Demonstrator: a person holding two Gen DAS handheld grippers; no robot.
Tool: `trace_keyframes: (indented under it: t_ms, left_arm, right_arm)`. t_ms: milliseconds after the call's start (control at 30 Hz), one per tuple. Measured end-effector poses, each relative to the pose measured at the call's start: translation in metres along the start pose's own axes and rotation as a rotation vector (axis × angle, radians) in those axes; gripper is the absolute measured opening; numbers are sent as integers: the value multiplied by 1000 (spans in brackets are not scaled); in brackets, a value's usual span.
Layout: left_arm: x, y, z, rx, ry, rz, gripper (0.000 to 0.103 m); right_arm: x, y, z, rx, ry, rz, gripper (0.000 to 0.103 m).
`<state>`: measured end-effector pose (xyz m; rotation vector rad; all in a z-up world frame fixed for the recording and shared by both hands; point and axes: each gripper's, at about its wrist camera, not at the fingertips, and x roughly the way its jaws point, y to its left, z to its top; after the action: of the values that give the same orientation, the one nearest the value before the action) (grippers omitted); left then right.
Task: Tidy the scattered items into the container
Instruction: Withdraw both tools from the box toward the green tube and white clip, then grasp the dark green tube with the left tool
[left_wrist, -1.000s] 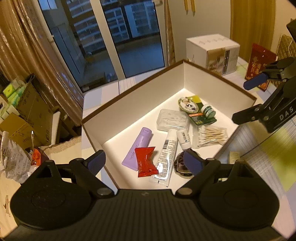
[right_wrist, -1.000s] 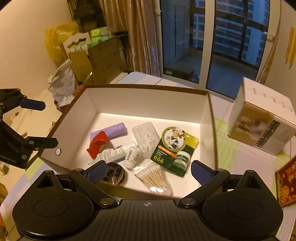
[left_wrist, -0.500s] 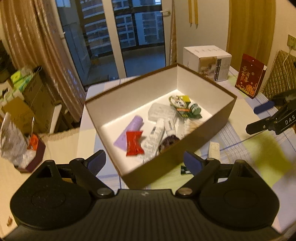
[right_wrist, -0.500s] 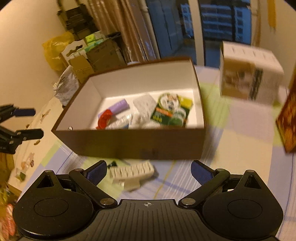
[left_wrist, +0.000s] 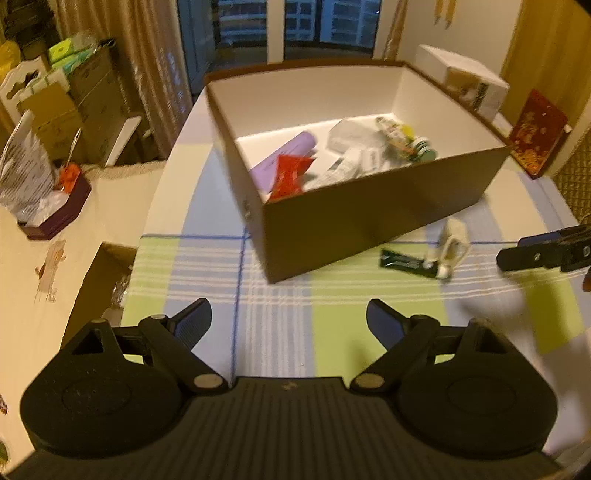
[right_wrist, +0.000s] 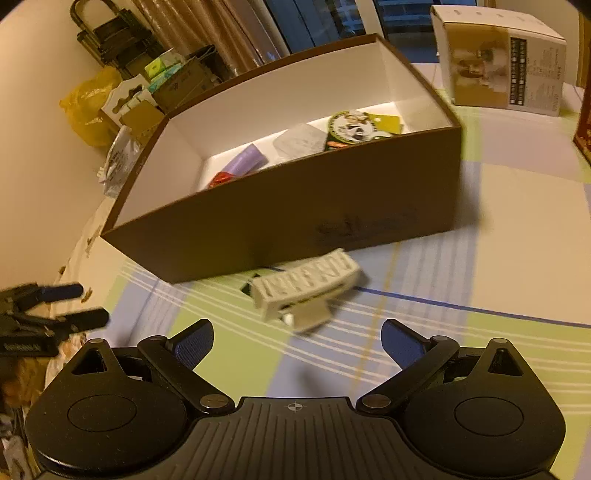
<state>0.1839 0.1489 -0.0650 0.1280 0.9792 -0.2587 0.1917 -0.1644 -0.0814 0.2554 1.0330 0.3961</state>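
A brown box (left_wrist: 369, 218) was set on a checked cloth (left_wrist: 280, 310), with a white clip (right_wrist: 310, 291) lying just outside its near wall.

The room was seen with curtains and dark windows behind the table. In the box lay a purple tube (left_wrist: 284, 157), a red sachet (left_wrist: 290, 173) and a green card (right_wrist: 351, 127), among other blurred items. In the right wrist view the clip's long axis ran along the wall, across a dark packet (left_wrist: 408, 263). Both the left gripper (left_wrist: 289, 321) and the right gripper (right_wrist: 297, 341) were held empty, jaws spread wide.
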Motion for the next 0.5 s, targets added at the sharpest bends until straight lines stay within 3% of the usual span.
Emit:
trace_keyframes:
  t_ms: [333, 400, 467, 500]
  left_arm:
    - [14, 21, 3, -20, 28, 34, 89]
    - [16, 20, 3, -17, 34, 32, 89]
    - [19, 20, 3, -18, 38, 27, 89]
    - [19, 19, 3, -19, 39, 24, 89]
  right_arm:
    - [37, 17, 18, 66, -20, -93, 101]
    - [46, 16, 19, 71, -14, -111, 80]
    - [53, 11, 19, 85, 9, -138, 78]
    - [54, 7, 18, 93, 12, -142, 67]
